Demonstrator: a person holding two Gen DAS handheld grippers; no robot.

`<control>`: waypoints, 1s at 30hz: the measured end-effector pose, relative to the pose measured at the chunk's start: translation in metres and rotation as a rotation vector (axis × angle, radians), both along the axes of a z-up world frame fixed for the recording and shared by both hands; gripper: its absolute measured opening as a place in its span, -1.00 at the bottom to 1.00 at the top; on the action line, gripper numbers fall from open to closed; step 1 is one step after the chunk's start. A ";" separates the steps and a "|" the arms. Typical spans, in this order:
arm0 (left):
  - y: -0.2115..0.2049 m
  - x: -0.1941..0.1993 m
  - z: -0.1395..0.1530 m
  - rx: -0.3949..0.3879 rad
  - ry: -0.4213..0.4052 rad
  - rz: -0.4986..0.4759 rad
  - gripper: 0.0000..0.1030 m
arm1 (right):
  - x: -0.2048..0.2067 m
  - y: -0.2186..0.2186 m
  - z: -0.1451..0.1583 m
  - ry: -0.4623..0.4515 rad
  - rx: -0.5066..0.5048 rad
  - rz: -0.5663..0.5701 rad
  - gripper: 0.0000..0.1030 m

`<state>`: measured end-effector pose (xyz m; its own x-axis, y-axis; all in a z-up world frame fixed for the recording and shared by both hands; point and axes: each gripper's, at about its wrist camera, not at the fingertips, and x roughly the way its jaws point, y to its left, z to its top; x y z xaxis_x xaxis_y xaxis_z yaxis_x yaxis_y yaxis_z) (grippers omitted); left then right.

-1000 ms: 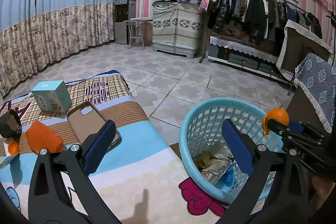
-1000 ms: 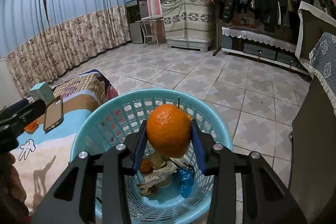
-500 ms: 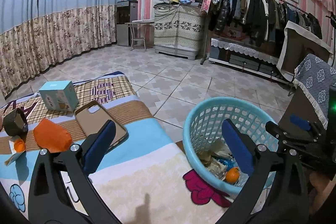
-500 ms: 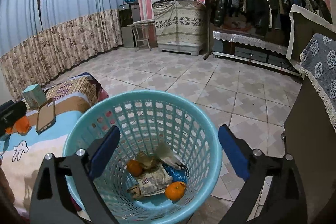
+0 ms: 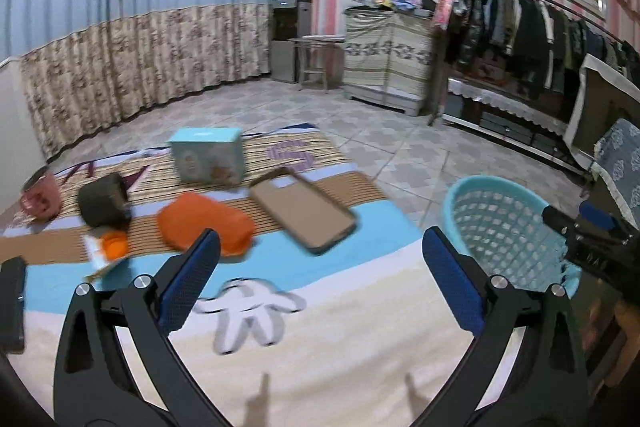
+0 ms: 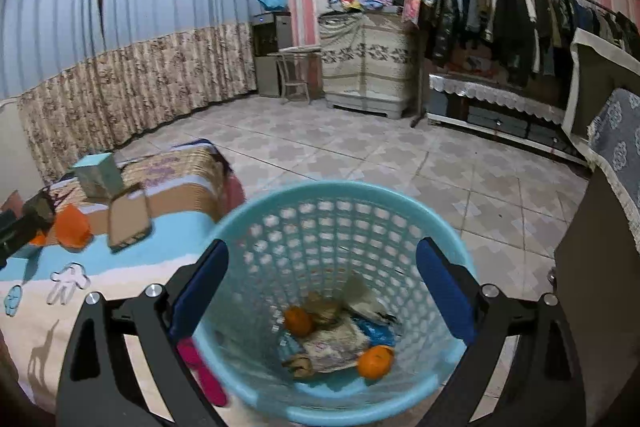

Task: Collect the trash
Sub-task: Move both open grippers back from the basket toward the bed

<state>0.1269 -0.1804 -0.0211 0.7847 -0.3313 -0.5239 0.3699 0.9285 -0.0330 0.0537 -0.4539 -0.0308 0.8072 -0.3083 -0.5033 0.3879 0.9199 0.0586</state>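
A patterned blanket (image 5: 340, 327) lies beside the blue basket (image 6: 280, 211). Both the left gripper (image 5: 316, 283) and right gripper (image 6: 320, 291) gape wide, empty. An orange (image 6: 375, 361) lies in the basket.

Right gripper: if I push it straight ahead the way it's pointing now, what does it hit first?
Probably the blue basket: the open right gripper aims down into its mouth, so it would likely meet the trash at the bottom or the far wall. Depth is unclear.
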 end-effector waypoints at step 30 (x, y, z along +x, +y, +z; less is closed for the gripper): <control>0.229 0.025 -0.035 -0.021 0.111 0.303 0.89 | 0.076 0.194 0.010 0.065 -0.064 0.303 0.80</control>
<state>0.1523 0.0484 -0.0564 0.7876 -0.1031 -0.6075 0.0698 0.9945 -0.0783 0.1295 -0.2599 -0.0206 0.8339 -0.0917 -0.5443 0.0971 0.9951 -0.0188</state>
